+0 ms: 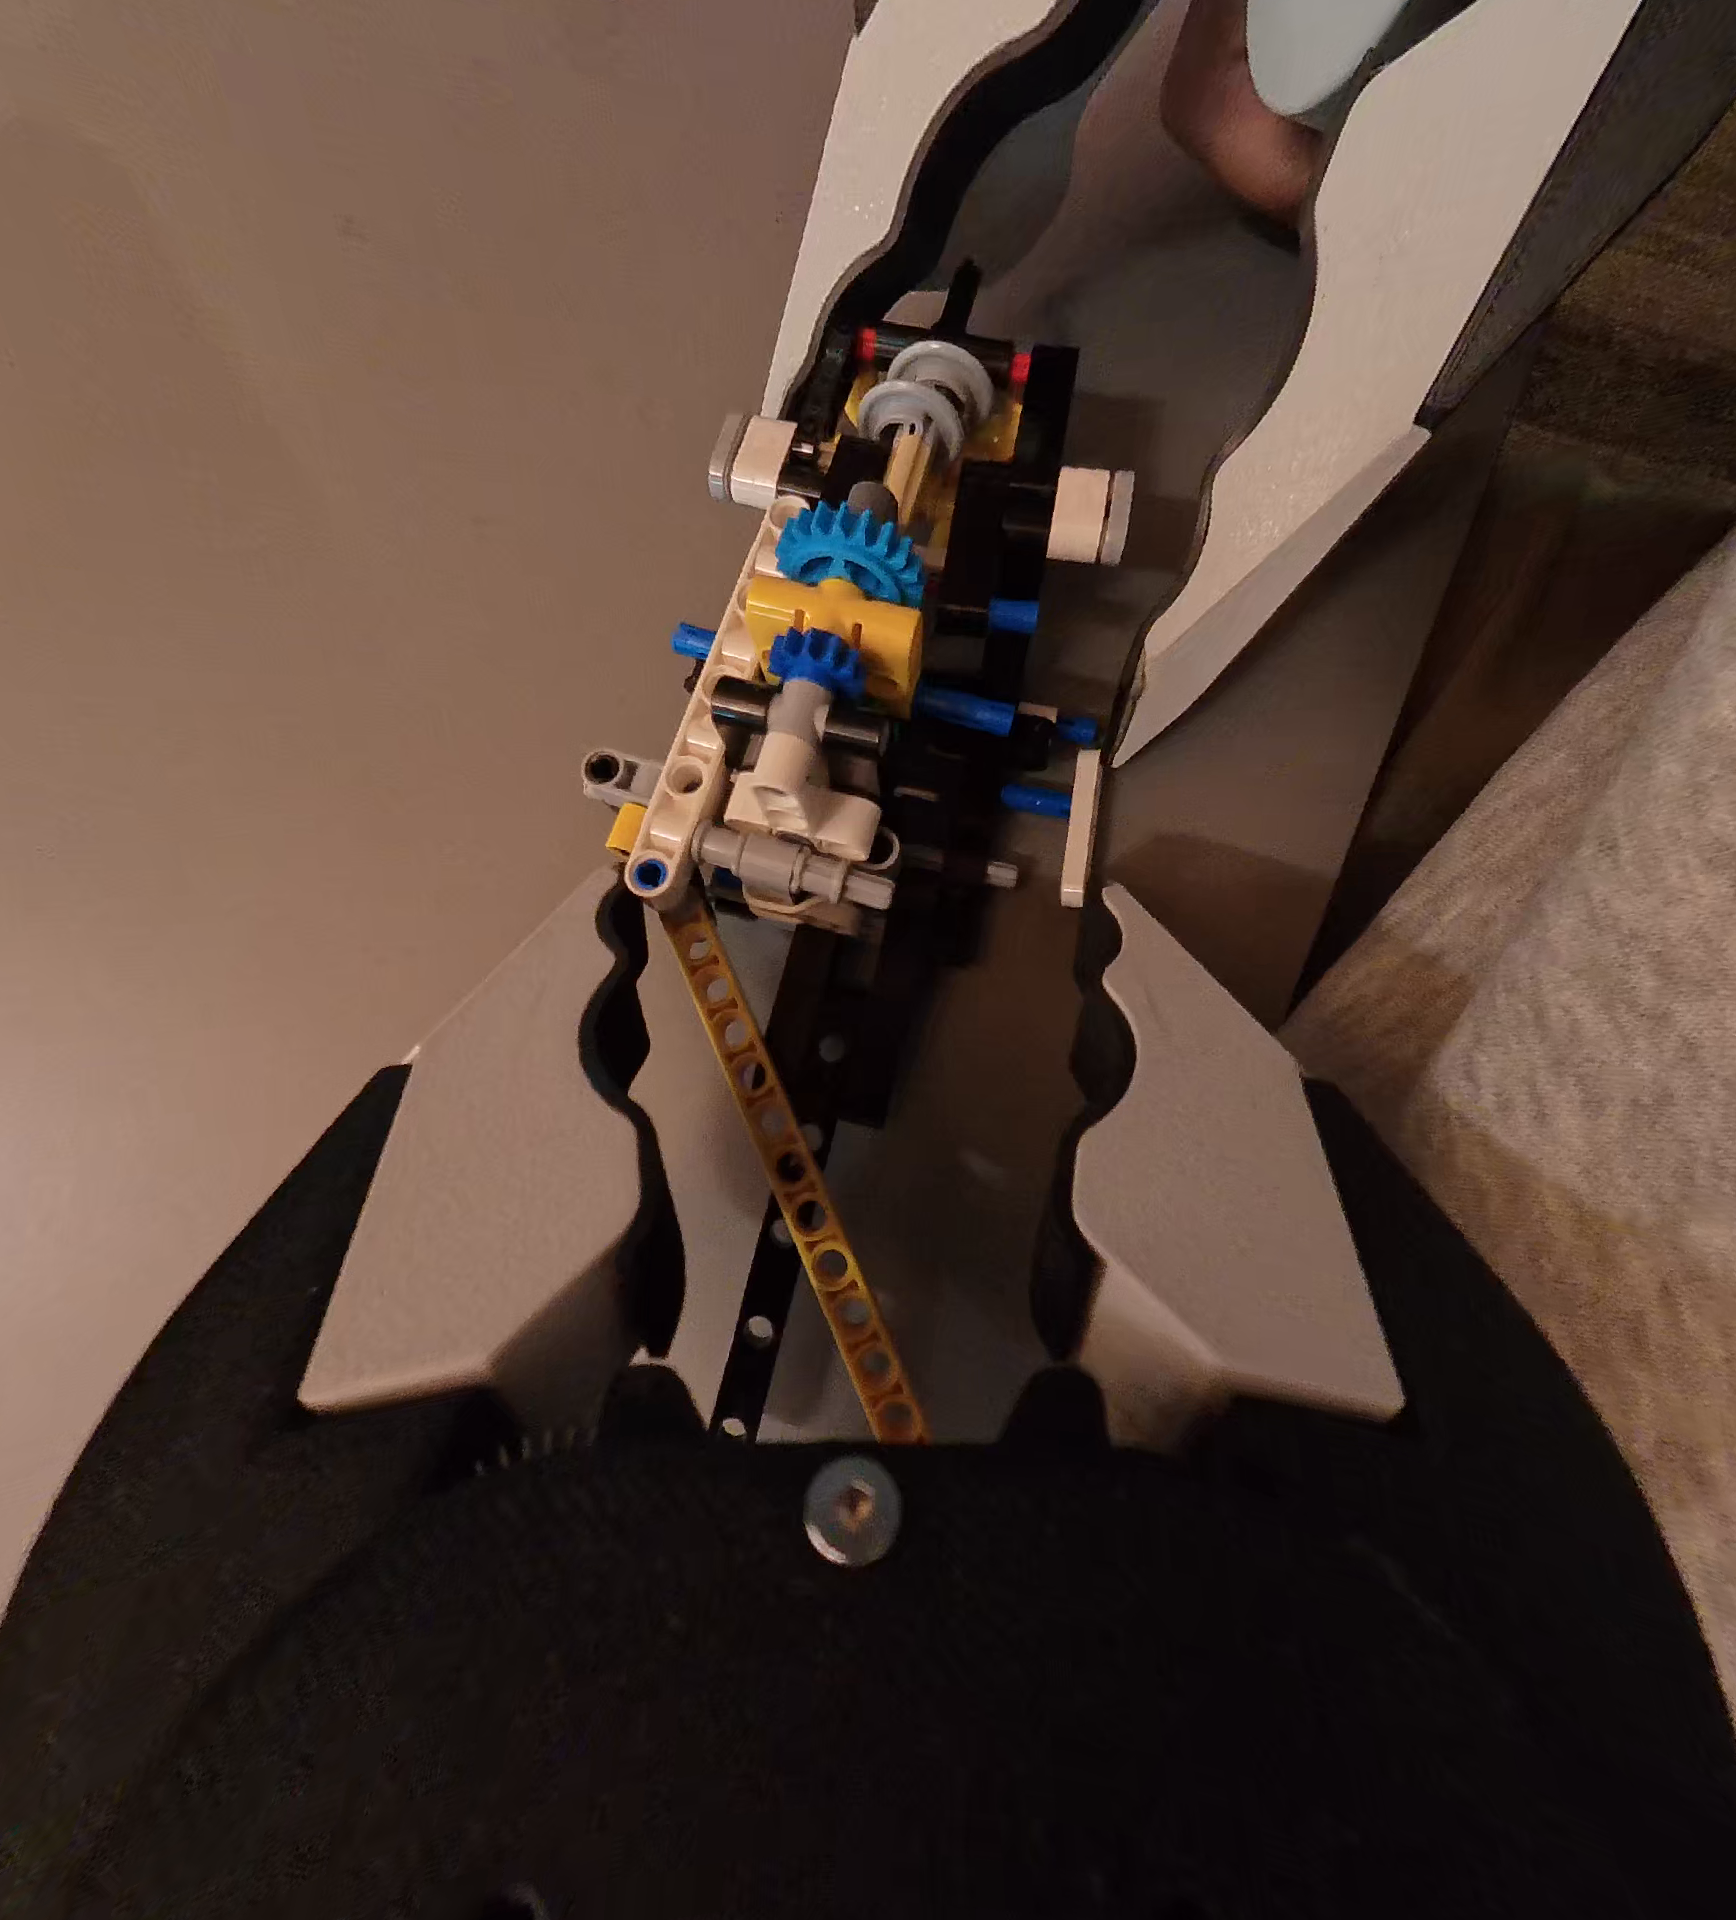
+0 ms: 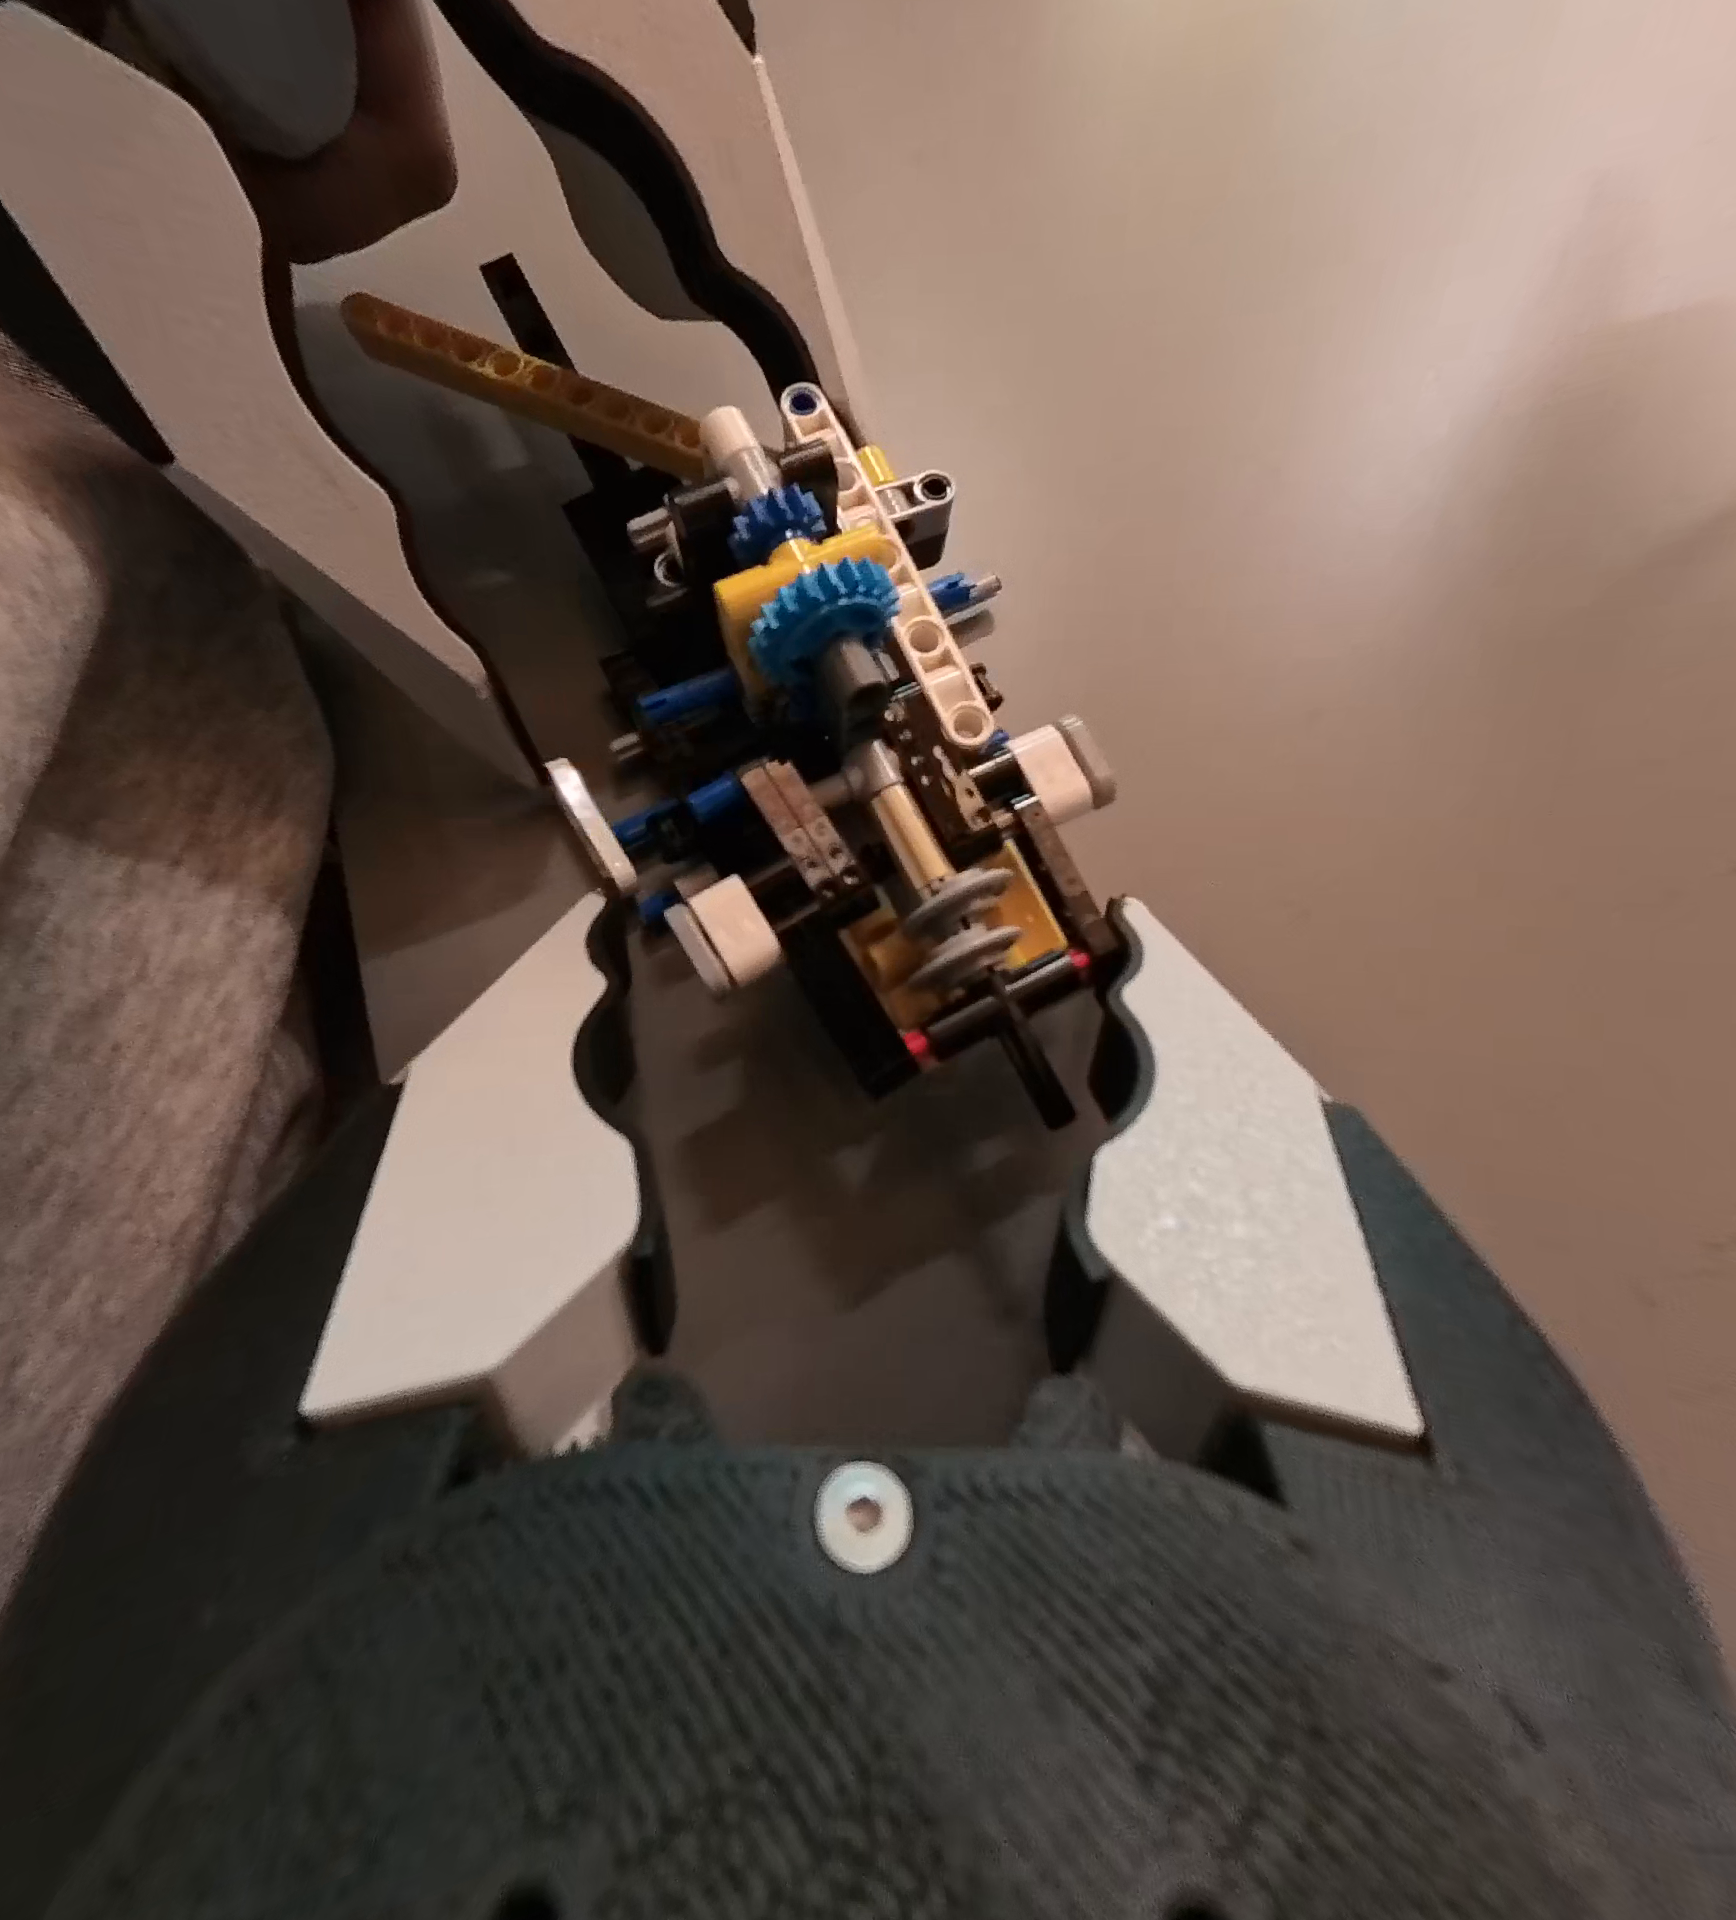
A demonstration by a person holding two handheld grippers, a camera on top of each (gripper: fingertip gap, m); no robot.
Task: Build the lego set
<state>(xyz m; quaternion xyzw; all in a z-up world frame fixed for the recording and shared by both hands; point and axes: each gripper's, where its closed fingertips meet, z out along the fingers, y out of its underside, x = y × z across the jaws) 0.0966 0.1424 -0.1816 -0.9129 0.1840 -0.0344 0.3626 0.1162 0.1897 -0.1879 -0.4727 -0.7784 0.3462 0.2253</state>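
Observation:
A Lego Technic model (image 1: 843, 644) with a black frame, white beams, a yellow block and two blue gears hangs between my two grippers, which face each other. My left gripper (image 1: 859, 904) is shut on its near end: one fingertip touches the white beam, the other a white panel. A long yellow beam (image 1: 791, 1143) and a black beam run back between its fingers. My right gripper (image 2: 869, 914) is shut on the other end, by the grey pulleys (image 2: 957, 925) and black axle. I cannot tell whether the model touches the tan table (image 1: 220, 520).
A grey fabric surface (image 1: 1570, 935) lies along the table's right side, on the left in the right wrist view (image 2: 64, 727). A person's hand (image 1: 1248, 135) shows behind the right gripper's fingers (image 1: 1363, 312). The left gripper's fingers (image 2: 168, 312) fill the upper left of the right wrist view.

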